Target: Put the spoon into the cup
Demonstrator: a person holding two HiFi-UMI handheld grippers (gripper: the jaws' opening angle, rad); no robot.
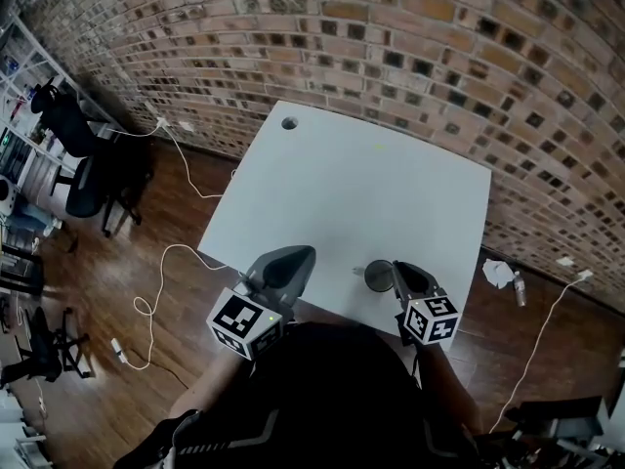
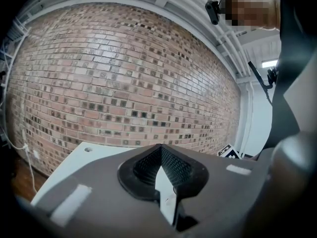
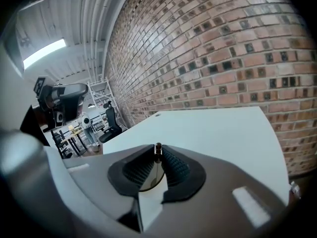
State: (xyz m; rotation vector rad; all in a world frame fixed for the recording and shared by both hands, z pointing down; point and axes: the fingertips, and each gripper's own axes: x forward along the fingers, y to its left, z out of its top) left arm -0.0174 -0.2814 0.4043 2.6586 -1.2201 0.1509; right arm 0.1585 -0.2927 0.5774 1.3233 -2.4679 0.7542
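Observation:
A dark metal cup [image 1: 379, 276] stands on the white table [image 1: 391, 189] near its front edge. My right gripper [image 1: 398, 274] is right beside the cup, on its right. In the right gripper view its jaws [image 3: 158, 155] are shut on the thin handle of the spoon [image 3: 158, 147], whose dark end sticks out above the fingertips. A rounded dark rim shows below, between the jaws; whether it is the cup or the spoon's bowl I cannot tell. My left gripper [image 1: 293, 259] hovers over the front edge left of the cup, shut with nothing in it [image 2: 161, 150].
A round cable hole [image 1: 290, 123] sits at the table's far left corner. The brick wall [image 1: 439, 47] runs behind the table. White cables [image 1: 161, 281] trail over the wooden floor to the left, past office chairs [image 1: 88, 164].

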